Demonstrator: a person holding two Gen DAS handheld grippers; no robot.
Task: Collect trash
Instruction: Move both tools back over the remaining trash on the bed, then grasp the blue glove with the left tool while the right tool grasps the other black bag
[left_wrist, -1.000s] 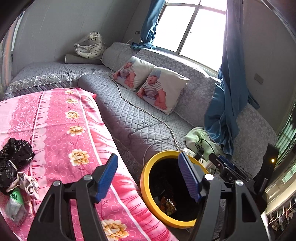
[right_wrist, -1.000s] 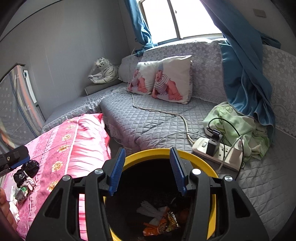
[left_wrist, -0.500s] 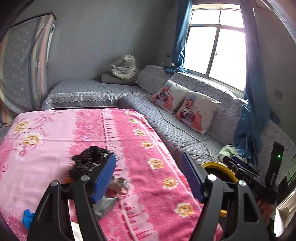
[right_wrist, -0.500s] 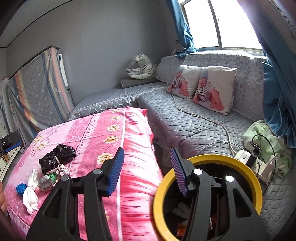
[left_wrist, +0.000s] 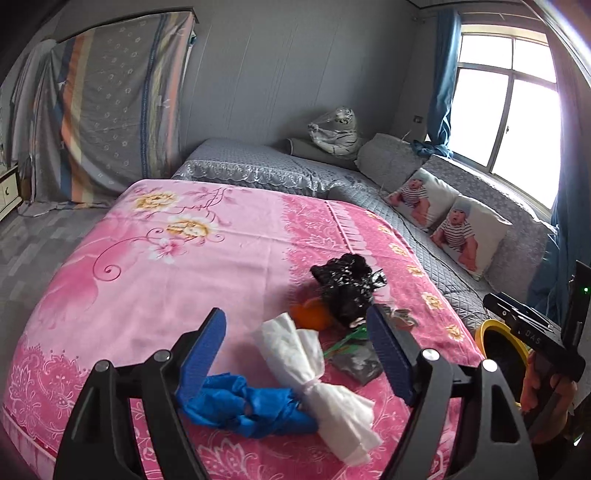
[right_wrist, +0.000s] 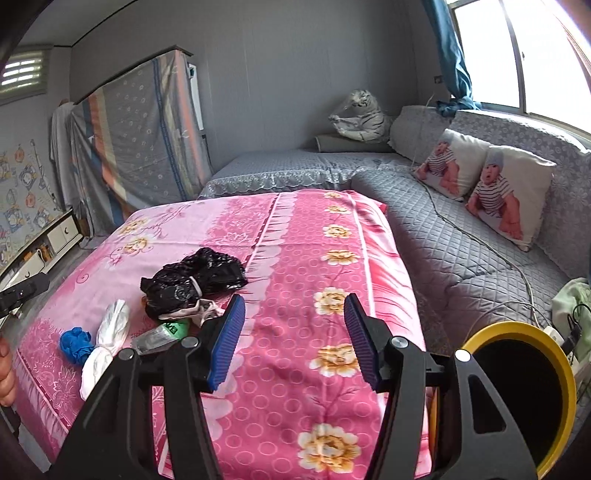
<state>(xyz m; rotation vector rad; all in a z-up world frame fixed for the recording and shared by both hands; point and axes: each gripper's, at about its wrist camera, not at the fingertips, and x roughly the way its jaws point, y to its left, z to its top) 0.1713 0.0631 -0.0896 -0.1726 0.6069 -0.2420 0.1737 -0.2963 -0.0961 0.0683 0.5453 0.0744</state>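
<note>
Both grippers swung from yellow bin (right_wrist: 517, 398) to pink bed (left_wrist: 166, 266), left gripper (left_wrist: 295, 354) jaws just widened, spread empty over white tissue (left_wrist: 314, 373), right gripper (right_wrist: 293, 339) jaws just widened, spread empty, black bag (right_wrist: 192, 280) ahead-left.

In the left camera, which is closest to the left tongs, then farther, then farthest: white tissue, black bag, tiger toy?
1. White tissue, lying right between the left tongs.
2. Black bag, just beyond on the pink bed.
3. Tiger toy, far back by the wall.
</note>
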